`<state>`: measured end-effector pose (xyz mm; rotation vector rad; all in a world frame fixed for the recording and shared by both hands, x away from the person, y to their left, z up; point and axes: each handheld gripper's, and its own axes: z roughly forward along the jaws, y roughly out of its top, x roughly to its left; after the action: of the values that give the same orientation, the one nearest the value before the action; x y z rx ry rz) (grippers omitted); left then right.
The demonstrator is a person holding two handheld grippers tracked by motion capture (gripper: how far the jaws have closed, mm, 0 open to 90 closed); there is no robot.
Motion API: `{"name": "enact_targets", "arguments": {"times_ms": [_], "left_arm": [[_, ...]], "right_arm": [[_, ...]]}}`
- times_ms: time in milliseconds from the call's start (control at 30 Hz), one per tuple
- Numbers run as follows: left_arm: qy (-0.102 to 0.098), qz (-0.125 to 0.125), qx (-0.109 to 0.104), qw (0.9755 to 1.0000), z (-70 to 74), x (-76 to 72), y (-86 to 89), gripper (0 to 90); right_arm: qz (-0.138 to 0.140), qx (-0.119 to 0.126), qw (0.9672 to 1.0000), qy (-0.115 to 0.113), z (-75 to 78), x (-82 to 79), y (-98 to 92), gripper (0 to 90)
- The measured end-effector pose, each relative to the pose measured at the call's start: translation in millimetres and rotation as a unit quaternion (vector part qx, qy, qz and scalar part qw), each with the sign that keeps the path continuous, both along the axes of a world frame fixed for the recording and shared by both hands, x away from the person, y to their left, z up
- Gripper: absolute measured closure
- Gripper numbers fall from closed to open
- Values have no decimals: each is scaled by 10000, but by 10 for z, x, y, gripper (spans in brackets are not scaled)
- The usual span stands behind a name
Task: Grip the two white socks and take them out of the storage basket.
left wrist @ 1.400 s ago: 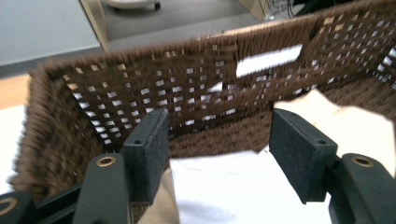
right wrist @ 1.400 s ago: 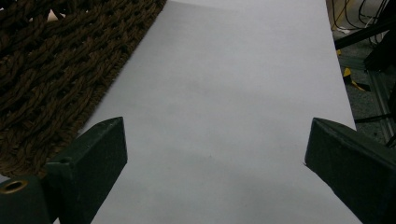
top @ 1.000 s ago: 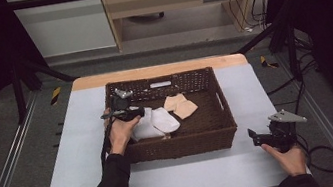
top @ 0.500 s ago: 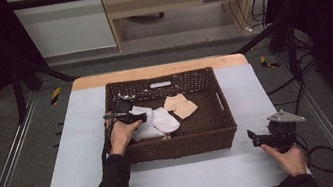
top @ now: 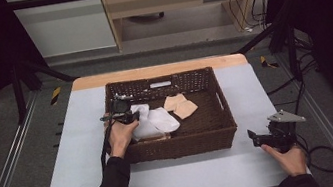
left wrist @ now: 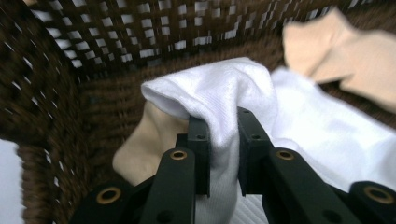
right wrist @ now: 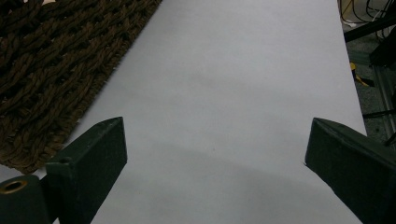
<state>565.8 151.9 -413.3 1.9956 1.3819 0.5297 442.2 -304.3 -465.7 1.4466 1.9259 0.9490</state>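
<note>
A dark wicker basket [top: 221,130] stands mid-table and holds white and beige socks. My left gripper [top: 125,114] is inside its left half, shut on a white sock [left wrist: 224,93]; the cloth is pinched between the two black jaws. A beige sock [left wrist: 140,149] lies under it against the basket wall [left wrist: 56,93]. More white cloth [top: 159,121] spreads to the right, and two beige pieces [top: 180,105] lie further toward the back. My right gripper [top: 262,138] rests open on the table near the basket's front right corner [right wrist: 42,74], with nothing between its jaws.
The pale grey table top [top: 192,175] has bare room in front of the basket and on both sides. A wooden strip [top: 156,71] runs along the far edge. Metal rails [top: 8,164] flank the table, and a cable [top: 323,154] trails from the right gripper.
My left gripper has moved a little toward the back left of the basket, lifting the white sock with it. The right gripper has stayed where it was.
</note>
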Motion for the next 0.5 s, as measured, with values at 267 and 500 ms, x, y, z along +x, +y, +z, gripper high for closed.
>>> {"name": "enact_targets", "arguments": {"times_ms": [267,500], "left_arm": [[-892,-108,-451,9949,205,-115,36,788],[-1548,-33,-845,9843,425,-230,89,791]], "right_arm": [[-16,-22,10000,3,-3,2,-4,59],[-12,-32,10000,-18,0,1,-11,60]]}}
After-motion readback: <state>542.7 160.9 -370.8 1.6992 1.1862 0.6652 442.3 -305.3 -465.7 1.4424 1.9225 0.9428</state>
